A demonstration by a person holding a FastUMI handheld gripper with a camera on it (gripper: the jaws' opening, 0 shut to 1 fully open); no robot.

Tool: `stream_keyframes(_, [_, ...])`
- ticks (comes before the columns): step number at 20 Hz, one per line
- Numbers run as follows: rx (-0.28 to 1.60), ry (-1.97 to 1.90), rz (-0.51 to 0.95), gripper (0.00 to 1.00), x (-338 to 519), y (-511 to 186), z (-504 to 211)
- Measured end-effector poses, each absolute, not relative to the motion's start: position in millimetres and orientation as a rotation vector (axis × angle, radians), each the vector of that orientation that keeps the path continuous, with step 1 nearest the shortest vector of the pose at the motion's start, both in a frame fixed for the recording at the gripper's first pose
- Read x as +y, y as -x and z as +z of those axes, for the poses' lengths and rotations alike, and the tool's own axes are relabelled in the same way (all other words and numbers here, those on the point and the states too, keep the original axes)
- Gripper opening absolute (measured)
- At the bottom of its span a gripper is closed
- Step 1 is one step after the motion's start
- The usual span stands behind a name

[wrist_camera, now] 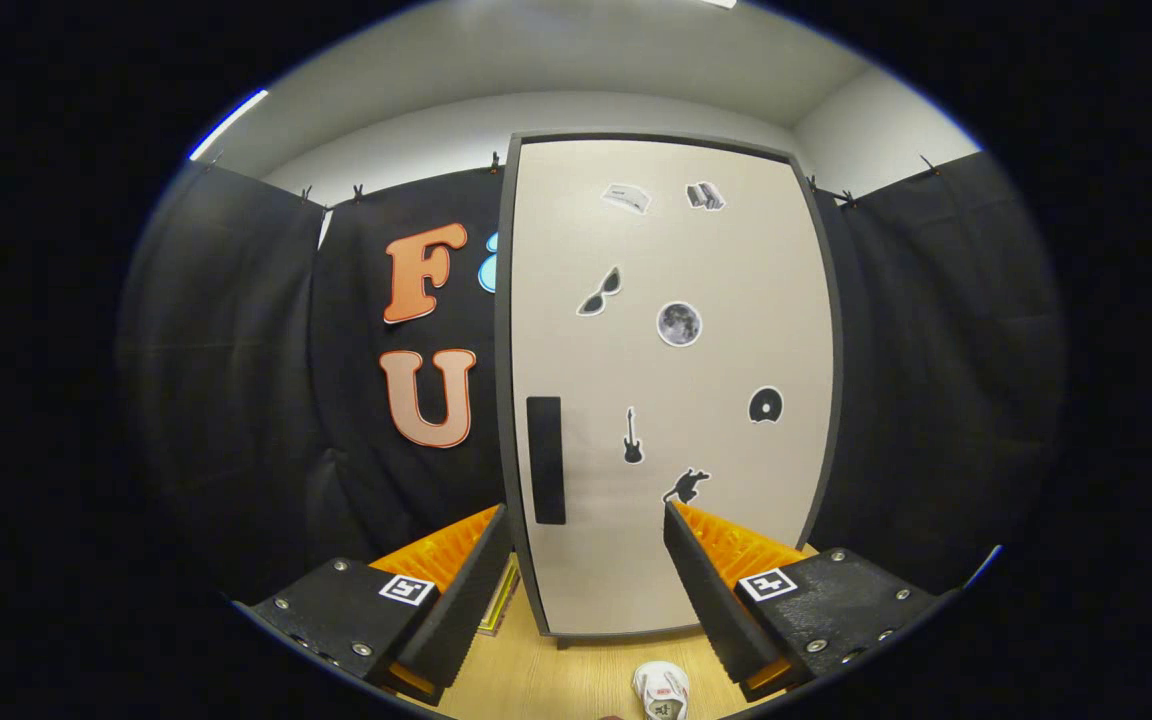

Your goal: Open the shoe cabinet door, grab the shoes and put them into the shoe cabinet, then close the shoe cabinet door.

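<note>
The shoe cabinet stands upright straight ahead, its pale door shut inside a dark frame and dotted with several small stickers. A dark vertical handle sits low on the door's left side, just beyond my left finger. My gripper is open, both fingers spread wide with nothing between them, pointing at the lower part of the door. A white shoe lies on the wooden floor between the fingers, close below me and in front of the cabinet.
Black cloth walls hang left and right of the cabinet. The wooden floor runs from the cabinet's base toward me. A thin flat object lies on the floor by the cabinet's left foot, behind my left finger.
</note>
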State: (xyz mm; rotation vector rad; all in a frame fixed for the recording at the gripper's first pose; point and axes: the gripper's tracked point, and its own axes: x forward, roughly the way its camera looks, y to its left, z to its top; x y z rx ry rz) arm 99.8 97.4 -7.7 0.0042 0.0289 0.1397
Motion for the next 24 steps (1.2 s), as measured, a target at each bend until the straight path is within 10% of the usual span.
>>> stream_keyframes(14, [0.038, 0.018, 0.144, 0.91, 142, -208, -22])
stream_keyframes(24, [0.053, 0.016, 0.134, 0.36, 145, -224, -29])
